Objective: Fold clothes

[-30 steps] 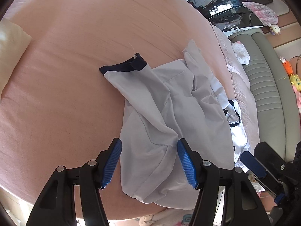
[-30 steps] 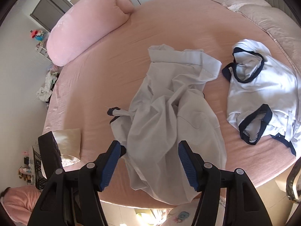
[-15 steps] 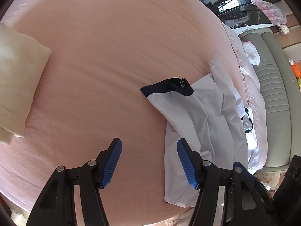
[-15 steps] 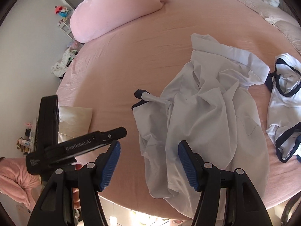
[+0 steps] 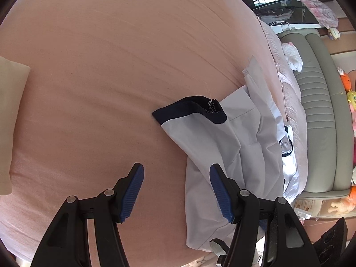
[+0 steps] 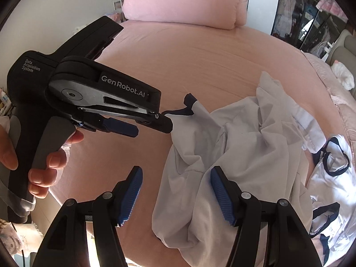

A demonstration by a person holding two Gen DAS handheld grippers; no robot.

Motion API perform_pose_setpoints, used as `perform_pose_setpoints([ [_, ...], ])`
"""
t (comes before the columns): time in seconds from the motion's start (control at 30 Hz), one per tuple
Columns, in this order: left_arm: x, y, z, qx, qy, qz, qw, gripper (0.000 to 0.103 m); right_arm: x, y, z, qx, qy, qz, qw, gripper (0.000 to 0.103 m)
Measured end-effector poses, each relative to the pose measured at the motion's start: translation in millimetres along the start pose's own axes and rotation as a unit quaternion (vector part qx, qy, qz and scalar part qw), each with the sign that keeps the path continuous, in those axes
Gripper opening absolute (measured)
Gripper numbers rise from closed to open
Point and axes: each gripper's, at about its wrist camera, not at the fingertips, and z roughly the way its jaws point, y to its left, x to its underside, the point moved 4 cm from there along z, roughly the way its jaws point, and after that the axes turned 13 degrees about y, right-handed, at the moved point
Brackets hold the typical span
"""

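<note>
Here, the left wrist view shows bare pink bed (image 5: 111, 77) stretching left of the crumpled pale shirt (image 5: 240, 155), whose navy cuff (image 5: 189, 111) points onto open sheet. The left gripper (image 5: 176, 191) gapes wide, empty, its right finger over the cloth.

Right wrist view: the right gripper (image 6: 174, 192) is likewise wide and empty above the shirt (image 6: 233, 155). The other gripper's tip hides part of the cuff (image 6: 189, 106); contact is unclear. A second garment (image 6: 329, 189) is cut off at the right.

Pink bolster (image 6: 184, 2) lies atop the pink bed (image 5: 111, 66) (grey sofa (image 5: 320, 111) beside).

White garment (image 6: 329, 191) cut off rightward
</note>
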Motion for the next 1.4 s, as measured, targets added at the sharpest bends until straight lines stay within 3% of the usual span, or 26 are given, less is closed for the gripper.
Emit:
perform_pose_setpoints([
  [0.3,0.9,20.8,-9.4,0.032,-0.01,-0.035,0.9988,0.059,-9.0,20.9,8.4,0.041,0.0,-0.052,0.998,0.063],
  [0.5,2.9,37.7,-27.8,0.0,-0.029,-0.043,0.9987,0.059,-13.4,34.6,14.3,0.065,0.0,-0.078,0.995,0.063],
  [0.7,-1.5,31.7,-21.0,-0.003,-0.009,-0.027,0.9996,0.059,-9.5,18.7,24.5,0.088,0.018,-0.058,0.994,0.063],
  [0.87,-10.4,7.0,-4.2,0.025,0.015,-0.004,0.9996,0.059,0.3,-3.4,23.1,0.108,0.016,-0.033,0.994,0.063],
  [1.1,-22.8,-11.8,26.1,0.021,0.048,0.016,0.9985,0.059,0.0,-2.5,24.9,0.12,0.011,-0.031,0.992,0.063],
  [1.2,-19.3,-8.5,25.2,0.026,0.044,0.019,0.9985,0.059,-1.8,0.4,31.1,0.121,0.015,-0.029,0.992,0.063],
  [1.27,-17.1,-1.2,25.2,0.042,0.038,0.009,0.9984,0.059,-1.2,-0.4,37.3,0.12,0.019,-0.024,0.992,0.063],
  [1.37,-16.1,17.3,23.8,0.099,0.034,-0.027,0.9941,0.059,-1.4,-4.1,40.6,0.112,0.019,-0.008,0.993,0.062],
  [1.4,-16.1,21.5,23.5,0.115,0.036,-0.032,0.9922,0.061,-1.4,-5.1,42.5,0.108,0.02,-0.003,0.994,0.058],
])
